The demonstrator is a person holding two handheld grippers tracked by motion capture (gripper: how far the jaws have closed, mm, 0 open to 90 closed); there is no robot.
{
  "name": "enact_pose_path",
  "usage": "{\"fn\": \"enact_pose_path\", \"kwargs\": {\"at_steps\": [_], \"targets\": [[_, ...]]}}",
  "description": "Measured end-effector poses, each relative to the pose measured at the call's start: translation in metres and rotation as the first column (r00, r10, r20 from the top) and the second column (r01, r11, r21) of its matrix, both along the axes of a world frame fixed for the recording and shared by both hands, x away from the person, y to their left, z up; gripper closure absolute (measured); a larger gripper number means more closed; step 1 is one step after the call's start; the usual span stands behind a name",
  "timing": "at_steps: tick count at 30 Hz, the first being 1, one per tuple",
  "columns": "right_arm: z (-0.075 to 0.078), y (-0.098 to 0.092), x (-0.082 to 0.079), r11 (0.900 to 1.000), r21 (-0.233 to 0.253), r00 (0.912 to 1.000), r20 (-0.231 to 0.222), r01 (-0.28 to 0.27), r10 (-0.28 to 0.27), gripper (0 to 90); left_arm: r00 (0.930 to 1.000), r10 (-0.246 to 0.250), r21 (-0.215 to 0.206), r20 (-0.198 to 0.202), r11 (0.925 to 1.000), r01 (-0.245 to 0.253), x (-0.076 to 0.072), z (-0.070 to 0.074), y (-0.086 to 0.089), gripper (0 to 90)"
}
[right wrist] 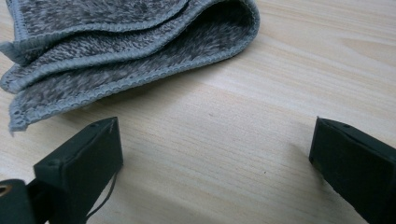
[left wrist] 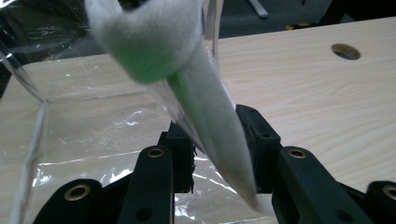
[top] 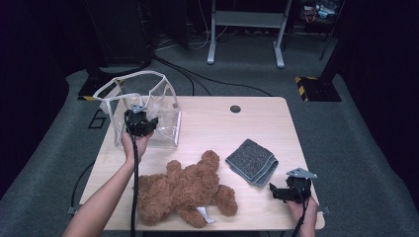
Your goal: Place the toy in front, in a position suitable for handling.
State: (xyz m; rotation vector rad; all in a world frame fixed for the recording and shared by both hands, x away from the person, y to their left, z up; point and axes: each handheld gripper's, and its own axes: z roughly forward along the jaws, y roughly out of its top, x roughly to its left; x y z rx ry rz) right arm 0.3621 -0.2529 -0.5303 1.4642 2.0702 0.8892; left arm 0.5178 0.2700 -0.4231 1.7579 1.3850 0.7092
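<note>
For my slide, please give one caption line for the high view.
Left gripper holds the clear plastic bag's rim; open right gripper waits near the folded grey towel.

clear bag [top: 148,111]: 1 | teddy bear [top: 185,190]: 1 | grey cloth [top: 252,161]: 1 | table [top: 237,131]: 1

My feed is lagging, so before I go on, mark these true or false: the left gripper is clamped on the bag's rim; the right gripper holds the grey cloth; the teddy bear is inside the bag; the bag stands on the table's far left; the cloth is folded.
1. The left gripper is clamped on the clear bag's white rim: true.
2. The right gripper holds the grey cloth: false; its jaws stand open beside it.
3. The teddy bear is inside the bag: false; it lies on the table.
4. The bag stands far left: true.
5. The cloth is folded: true.
</note>
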Motion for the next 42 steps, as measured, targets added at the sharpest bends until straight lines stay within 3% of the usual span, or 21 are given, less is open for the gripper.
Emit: {"fn": "enact_pose_path", "kwargs": {"at_steps": [2,7,10,13,16,17,19,22,24,25,30,36,42], "targets": [[0.000,0.000,0.000,1.000,-0.001,1.0000,0.000,-0.001,0.001,2.1,0.9997,0.006,0.003,-0.022,1.0000,-0.006,0.004,-0.001,0.001,69.4],[0.000,0.000,0.000,1.000,-0.001,1.0000,-0.001,0.000,0.000,2.1,0.9991,0.025,0.026,-0.035,0.9994,-0.024,0.014,-0.004,0.001,70.6],[0.000,0.000,0.000,1.000,-0.001,1.0000,-0.001,0.000,0.000,2.1,0.9993,0.015,0.031,-0.035,0.9994,-0.014,0.012,-0.004,-0.001,69.4],[0.000,0.000,0.000,1.000,-0.001,1.0000,-0.001,0.000,0.000,2.1,0.9997,0.003,0.026,-0.024,0.9997,-0.002,0.006,-0.004,-0.003,57.6],[0.000,0.000,0.000,1.000,-0.002,1.0000,-0.002,-0.003,0.003,2.0,0.9991,-0.009,0.015,-0.041,0.9998,0.010,-0.001,-0.008,-0.006,50.4],[0.000,0.000,0.000,1.000,0.000,1.0000,-0.001,-0.002,0.002,2.1,0.9965,-0.026,0.000,-0.080,0.9997,0.026,-0.005,-0.012,-0.006,47.7],[0.000,0.000,0.000,1.000,-0.001,1.0000,-0.001,-0.001,0.001,2.1,0.9967,-0.026,0.005,-0.077,0.9996,0.026,-0.007,-0.014,-0.007,48.6],[0.000,0.000,0.000,1.000,-0.001,1.0000,-0.001,-0.001,0.001,2.1,0.9963,-0.046,0.013,-0.073,0.9988,0.047,-0.010,-0.018,-0.009,56.3],[0.000,0.000,0.000,1.000,-0.001,1.0000,-0.001,-0.001,0.001,2.1,0.9950,-0.051,-0.003,-0.085,0.9987,0.051,-0.010,-0.020,-0.011,60.7],[0.000,0.000,0.000,1.000,-0.001,1.0000,-0.001,-0.001,0.001,2.1,0.9933,-0.069,0.004,-0.092,0.9975,0.070,-0.010,-0.020,-0.012,66.9],[0.000,0.000,0.000,1.000,0.000,1.0000,-0.001,0.000,0.000,2.1,0.9925,-0.077,0.020,-0.095,0.9967,0.079,-0.009,-0.020,-0.011,74.8],[0.000,0.000,0.000,1.000,0.000,1.0000,0.000,0.000,0.000,2.1,0.9959,-0.054,0.001,-0.073,0.9986,0.054,-0.005,-0.023,-0.006,77.7],[0.000,0.000,0.000,1.000,0.000,1.0000,0.000,0.000,0.000,2.1,0.9987,-0.021,0.018,-0.046,0.9996,0.022,0.003,-0.027,-0.003,78.5]]}}
